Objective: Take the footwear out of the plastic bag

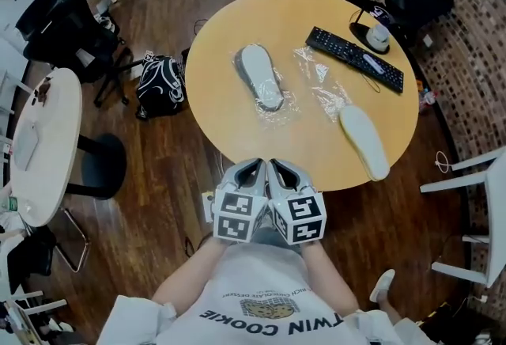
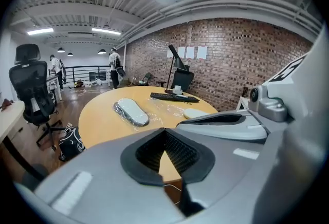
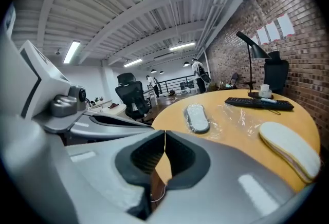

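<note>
On the round wooden table (image 1: 217, 43) lies a white slipper (image 1: 261, 76) wrapped in a clear plastic bag. To its right a second clear bag (image 1: 326, 90) lies flat and crumpled, and a bare white slipper (image 1: 365, 142) rests near the table's right front edge. My left gripper (image 1: 250, 171) and right gripper (image 1: 281, 172) are held side by side at the table's near edge, well short of the slippers. Both are shut with nothing between the jaws. The wrapped slipper (image 2: 131, 111) (image 3: 197, 116) is ahead in both gripper views, and the bare slipper (image 3: 290, 148) is at the right.
A black keyboard (image 1: 354, 58) and a lamp base with a cup (image 1: 378, 35) sit at the table's far right. On the floor to the left are a black bag (image 1: 160, 86) and an office chair (image 1: 67, 35). A white table (image 1: 43, 138) stands left, a white chair (image 1: 474, 209) right.
</note>
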